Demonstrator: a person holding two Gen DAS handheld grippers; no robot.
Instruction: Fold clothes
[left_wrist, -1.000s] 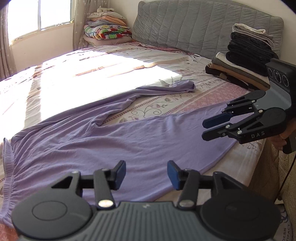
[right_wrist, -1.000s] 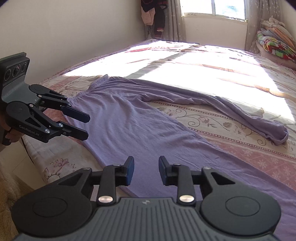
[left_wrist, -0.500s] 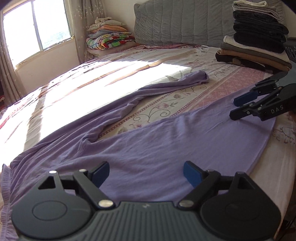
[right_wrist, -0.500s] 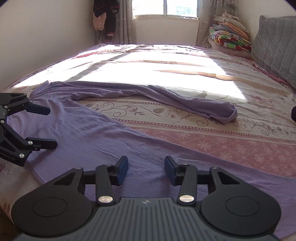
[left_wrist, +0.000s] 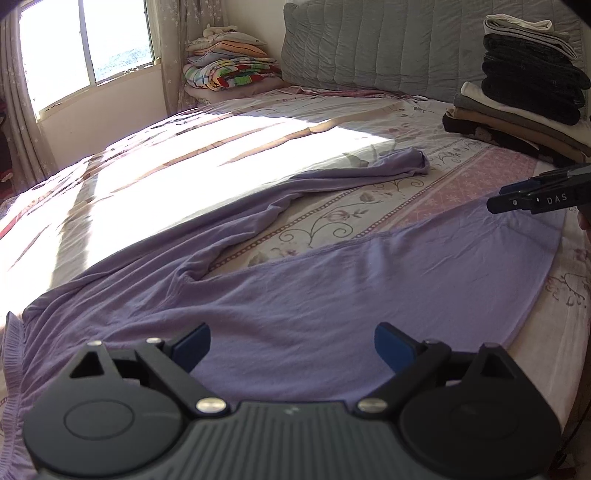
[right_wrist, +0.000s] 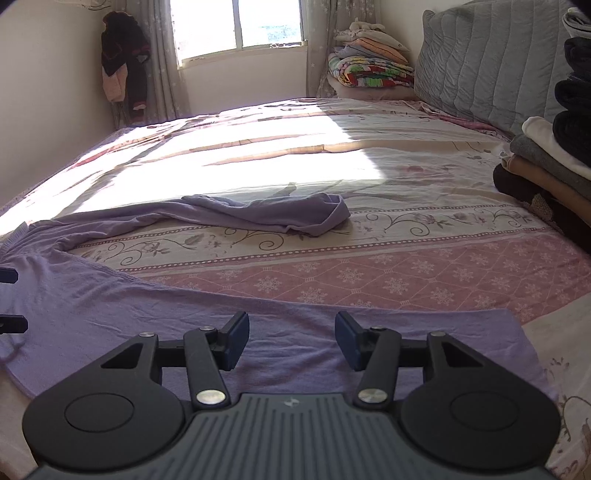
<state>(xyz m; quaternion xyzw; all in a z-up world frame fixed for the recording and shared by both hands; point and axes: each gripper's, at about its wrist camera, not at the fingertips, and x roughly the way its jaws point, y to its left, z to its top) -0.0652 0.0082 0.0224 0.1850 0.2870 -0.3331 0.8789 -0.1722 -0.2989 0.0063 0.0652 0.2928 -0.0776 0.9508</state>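
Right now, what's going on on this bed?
A person holds a gripper in each hand over purple trousers spread on the bed. The left gripper and right gripper are both opening, pads off the cloth. Nothing is folded yet. A stack of folded clothes sits near the headboard.

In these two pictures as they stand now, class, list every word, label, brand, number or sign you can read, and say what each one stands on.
"DAS": white letters on the side of the black right gripper, seen at the right edge of the left wrist view.
A small pale emblem on the ribbed grey body of the right gripper's camera mount: a mark, not readable text.
No lettering readable on the purple knit garment, the floral bedsheet or the stack of folded clothes.
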